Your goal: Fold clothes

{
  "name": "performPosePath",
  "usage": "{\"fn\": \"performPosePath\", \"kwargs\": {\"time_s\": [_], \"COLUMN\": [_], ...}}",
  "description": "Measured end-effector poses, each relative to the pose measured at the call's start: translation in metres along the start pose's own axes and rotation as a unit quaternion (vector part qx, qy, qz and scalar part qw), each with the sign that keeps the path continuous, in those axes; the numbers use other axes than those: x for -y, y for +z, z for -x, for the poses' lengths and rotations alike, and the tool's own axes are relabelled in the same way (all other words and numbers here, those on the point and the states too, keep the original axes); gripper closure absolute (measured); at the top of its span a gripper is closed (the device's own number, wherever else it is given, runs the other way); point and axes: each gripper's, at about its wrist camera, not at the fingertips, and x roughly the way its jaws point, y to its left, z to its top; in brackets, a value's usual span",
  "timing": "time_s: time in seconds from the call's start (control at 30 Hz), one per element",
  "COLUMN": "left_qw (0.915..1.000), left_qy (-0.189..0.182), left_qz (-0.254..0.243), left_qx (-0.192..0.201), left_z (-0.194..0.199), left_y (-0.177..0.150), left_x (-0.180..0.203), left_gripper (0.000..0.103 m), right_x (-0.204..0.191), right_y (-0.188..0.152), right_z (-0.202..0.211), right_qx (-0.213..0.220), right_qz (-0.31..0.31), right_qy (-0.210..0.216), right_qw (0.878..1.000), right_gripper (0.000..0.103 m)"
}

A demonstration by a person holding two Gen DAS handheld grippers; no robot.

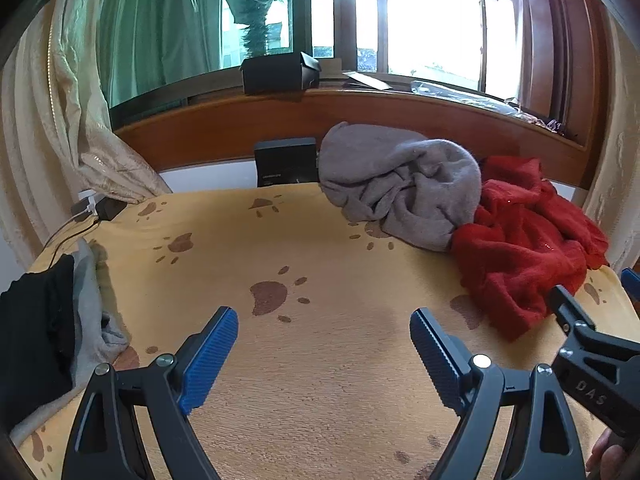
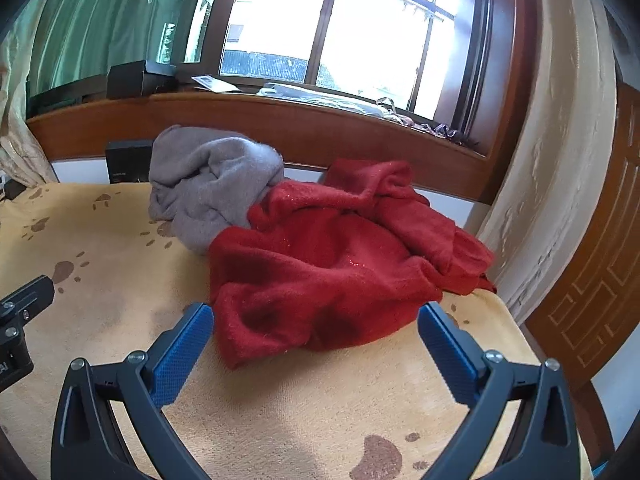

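Fuzzy red sweater (image 2: 320, 268) lies crumpled on the paw-print blanket (image 2: 100, 320), a soft grey sweater (image 2: 208, 192) bunched at its 10 o'clock. Both the left gripper (image 1: 324, 344) and right gripper (image 2: 316, 340) have ribbed blue fingers (image 2: 180, 352) spread, empty.

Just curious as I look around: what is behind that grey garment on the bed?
Behind the grey garment runs the wooden ledge, with a black box beside it. Whatever sits directly behind the heap is hidden.

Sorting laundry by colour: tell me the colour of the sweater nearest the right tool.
Red sweater, clearest in the right wrist view.
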Motion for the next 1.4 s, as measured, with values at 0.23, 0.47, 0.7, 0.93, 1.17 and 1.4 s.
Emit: {"fn": "performPosePath", "kwargs": {"time_s": [0.23,0.47,0.7,0.93,1.17,1.4], "left_qw": [0.9999,0.9970,0.9929,0.9877,0.9852,0.9802], "left_qy": [-0.005,-0.003,0.016,0.030,0.026,0.027], "left_qz": [0.016,0.077,0.115,0.148,0.153,0.170], "left_qx": [-0.004,-0.009,-0.025,-0.041,-0.073,-0.097], "left_z": [-0.003,-0.004,-0.011,-0.020,-0.035,-0.047], "left_y": [-0.002,0.000,0.004,0.004,-0.003,-0.003], "left_x": [-0.005,-0.028,-0.054,-0.074,-0.073,-0.087], "left_gripper": [0.013,0.013,0.013,0.013,0.013,0.013], "right_x": [0.009,0.067,0.098,0.105,0.097,0.043], "right_y": [0.003,-0.010,-0.010,0.022,0.071,0.085], "right_z": [0.029,0.058,-0.003,-0.033,-0.107,-0.144], "right_qx": [0.078,0.211,0.098,0.034,-0.032,-0.058], "right_qz": [-0.024,-0.175,-0.249,-0.203,-0.245,-0.209], "right_qy": [-0.013,0.095,0.169,0.201,0.253,0.203], "right_qw": [0.997,0.957,0.949,0.958,0.936,0.955], "right_gripper": [0.000,0.000,0.000,0.000,0.003,0.025]}}
